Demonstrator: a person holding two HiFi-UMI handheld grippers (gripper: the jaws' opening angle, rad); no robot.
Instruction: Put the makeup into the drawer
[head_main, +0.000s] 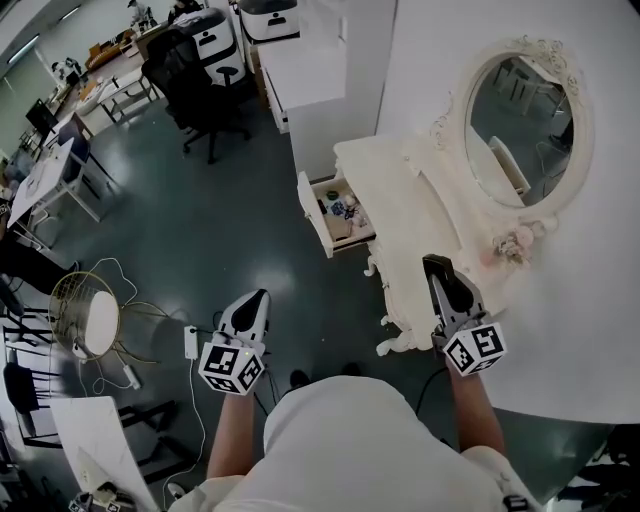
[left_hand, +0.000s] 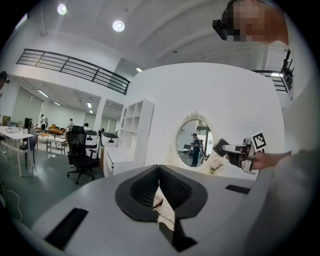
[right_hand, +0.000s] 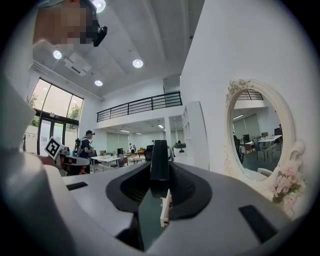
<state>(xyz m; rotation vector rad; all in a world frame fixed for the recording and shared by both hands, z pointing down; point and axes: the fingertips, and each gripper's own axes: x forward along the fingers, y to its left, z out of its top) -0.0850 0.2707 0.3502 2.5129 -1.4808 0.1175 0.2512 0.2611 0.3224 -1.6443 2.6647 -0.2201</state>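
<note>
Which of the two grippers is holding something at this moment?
The right gripper: its jaws clamp a thin black item that stands upright between them. The left gripper has its jaws together, with nothing between them.

No words, numbers or brand names could be read anywhere. The only signs were black-and-white square markers on the left gripper (head_main: 258, 297) and the right gripper (head_main: 434, 262).

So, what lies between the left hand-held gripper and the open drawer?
Nothing but dark floor. The head view shows that stretch bare between the left hand-held gripper and the open drawer.
</note>
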